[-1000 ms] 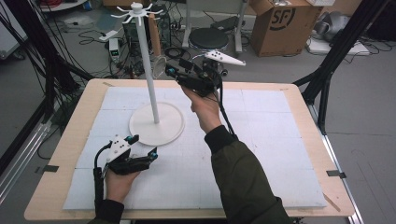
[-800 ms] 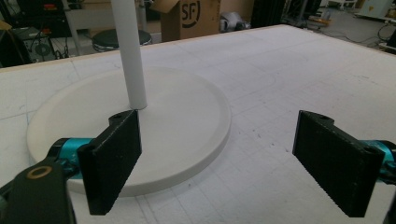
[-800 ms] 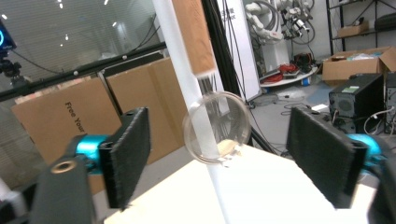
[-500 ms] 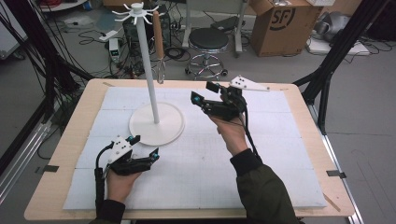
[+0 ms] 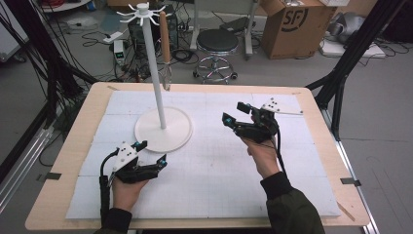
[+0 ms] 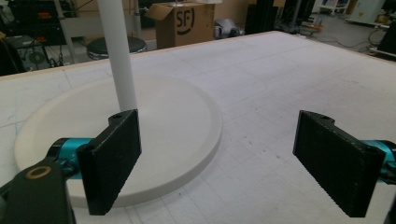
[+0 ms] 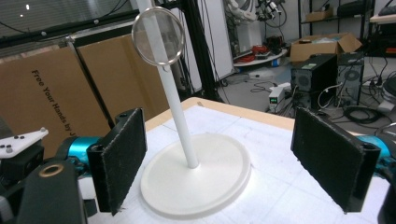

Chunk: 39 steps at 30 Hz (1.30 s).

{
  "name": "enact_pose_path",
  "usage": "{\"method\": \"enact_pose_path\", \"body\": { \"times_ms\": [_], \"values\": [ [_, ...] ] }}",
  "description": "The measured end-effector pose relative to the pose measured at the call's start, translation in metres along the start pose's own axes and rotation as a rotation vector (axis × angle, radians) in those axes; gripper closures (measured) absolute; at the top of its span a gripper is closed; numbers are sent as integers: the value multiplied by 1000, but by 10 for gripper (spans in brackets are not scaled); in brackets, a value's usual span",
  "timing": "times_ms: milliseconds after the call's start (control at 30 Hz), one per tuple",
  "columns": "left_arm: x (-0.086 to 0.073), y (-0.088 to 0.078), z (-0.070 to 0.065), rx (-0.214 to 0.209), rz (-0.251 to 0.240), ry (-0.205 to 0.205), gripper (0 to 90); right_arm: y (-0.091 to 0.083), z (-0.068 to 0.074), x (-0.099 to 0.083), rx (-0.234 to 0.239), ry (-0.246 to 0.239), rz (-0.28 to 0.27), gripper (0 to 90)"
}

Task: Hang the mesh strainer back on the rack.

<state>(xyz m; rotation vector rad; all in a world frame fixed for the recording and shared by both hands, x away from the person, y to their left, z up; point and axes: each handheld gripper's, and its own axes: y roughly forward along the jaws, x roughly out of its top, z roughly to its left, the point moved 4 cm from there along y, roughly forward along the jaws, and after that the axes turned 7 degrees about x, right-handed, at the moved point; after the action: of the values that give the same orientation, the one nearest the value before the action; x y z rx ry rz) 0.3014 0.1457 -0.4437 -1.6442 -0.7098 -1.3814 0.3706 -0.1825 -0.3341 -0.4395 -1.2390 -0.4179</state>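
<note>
A white stand [image 5: 163, 131] sits on the mat [image 5: 219, 165] left of centre, its pole rising to a crown of hooks [image 5: 142, 10]; a strainer [image 5: 165, 53] with a wooden handle hangs from one hook, its mesh end low beside the pole, clear of the base. The right gripper [image 5: 238, 114] is held above the mat to the right of the stand, well apart from it, jaws spread wide with nothing between them; its own view looks along the jaws at the pole [image 7: 175, 102] and the round mesh [image 7: 158, 36]. The left gripper [image 5: 152, 153] rests low near the front edge of the base, jaws likewise spread and empty, the base rim [image 6: 212, 140] just ahead of it. I judge the step in hand to be the right hand drawing clear with the strainer hung, though from the high view I cannot tell how securely the handle sits on its hook. To do it well, keep the right gripper moving away on a line that stays off the pole and the dangling mesh, since a knock could swing the strainer loose. The left gripper is placed to steady the base if the stand rocks; otherwise it should stay off the rim. Bring the right hand down to the mat gently, cable kept clear of the stand.
</note>
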Motion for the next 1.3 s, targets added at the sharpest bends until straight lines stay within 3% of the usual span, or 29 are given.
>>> {"method": "enact_pose_path", "body": {
  "times_ms": [267,700,900,1033,1300],
  "values": [
    [1,-2,-4,-27,-14,0,155,-19,-9,-22,-43,-38,58,151],
    [0,0,-3,-40,-18,-21,151,-54,-24,-55,-90,-31,91,132],
    [-1,2,-6,-66,-8,-22,151,-67,-27,-74,-124,-66,139,115],
    [-1,3,-5,-86,-7,-45,151,-76,-27,-86,-144,-83,158,110],
    [0,3,-7,-124,-15,-47,152,-90,-31,-93,-167,-87,168,103]
  ]
}}
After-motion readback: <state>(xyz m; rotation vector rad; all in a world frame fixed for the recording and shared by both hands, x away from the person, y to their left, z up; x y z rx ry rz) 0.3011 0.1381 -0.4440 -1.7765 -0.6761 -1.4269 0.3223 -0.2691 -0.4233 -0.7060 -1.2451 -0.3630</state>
